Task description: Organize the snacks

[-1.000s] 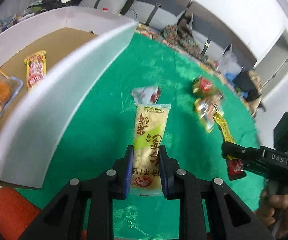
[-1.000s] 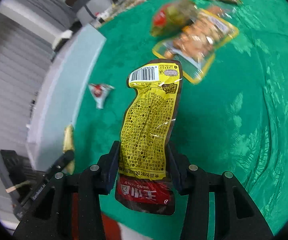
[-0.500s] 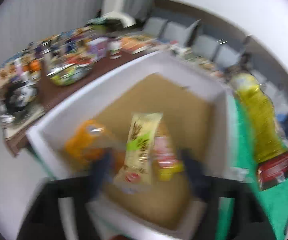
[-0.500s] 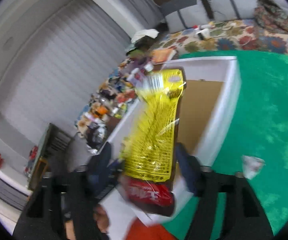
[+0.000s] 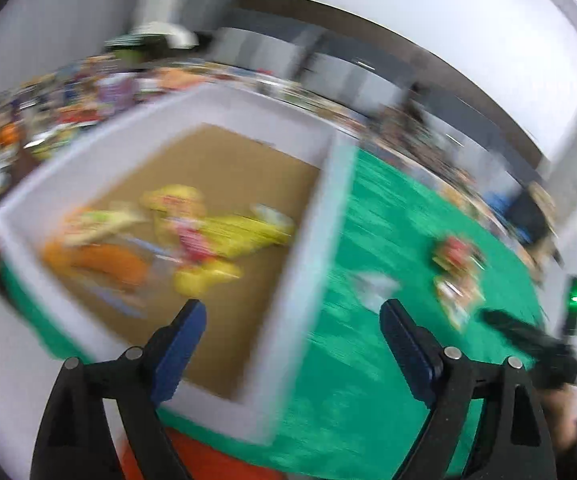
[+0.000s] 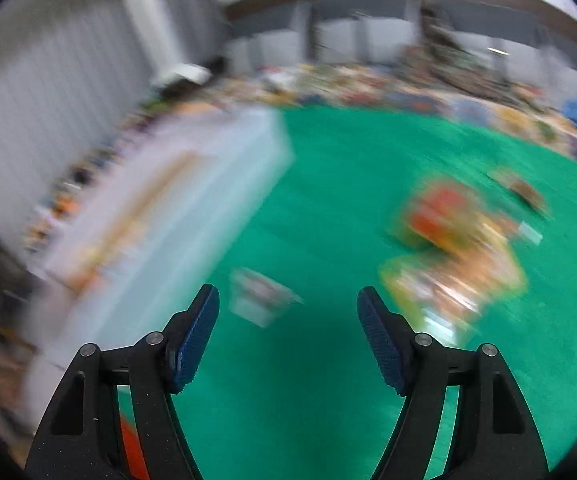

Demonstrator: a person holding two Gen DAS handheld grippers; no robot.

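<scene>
Both views are motion-blurred. My left gripper (image 5: 292, 320) is open and empty, above the near right corner of a white box (image 5: 308, 248) with a brown floor. Several snack packets lie in the box: a yellow packet (image 5: 244, 232), an orange one (image 5: 104, 260) and a pale green one (image 5: 100, 220). My right gripper (image 6: 288, 308) is open and empty over the green cloth (image 6: 328, 208). A small white and red packet (image 6: 260, 296) lies on the cloth just ahead of its left finger. A cluster of orange and yellow packets (image 6: 456, 256) lies to the right.
The white box shows in the right wrist view (image 6: 192, 216) at left. More packets (image 5: 458, 276) lie on the green cloth (image 5: 388, 240) in the left wrist view. The right gripper shows at that view's right edge (image 5: 528, 340). A cluttered table (image 5: 68, 100) stands beyond the box.
Both grippers have opened and let go of their packets, which now lie in the box. Both grippers have swung back to the right towards the green cloth.
</scene>
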